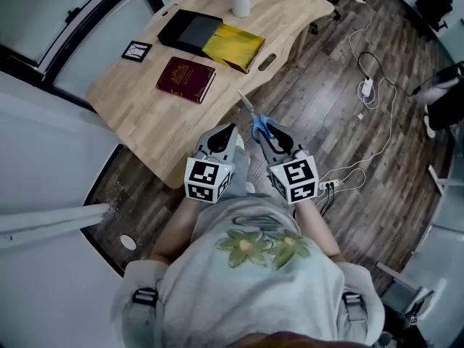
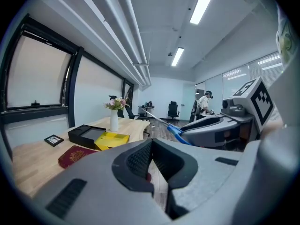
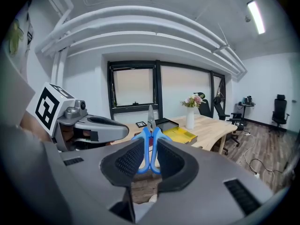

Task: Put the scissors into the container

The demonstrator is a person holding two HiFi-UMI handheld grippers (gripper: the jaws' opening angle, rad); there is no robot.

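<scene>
My right tool (image 3: 150, 159) is pinched on the blue handles of the scissors (image 3: 149, 142), with the blades projecting forward beyond the jaws. The scissors are in the air near the edge of the bench (image 1: 145, 114), well apart from the black container (image 1: 190, 31) lying on it. My left tool (image 2: 152, 162) stands slightly spread and holds nothing. I hold both side by side before the chest, pointing toward the bench.
</scene>
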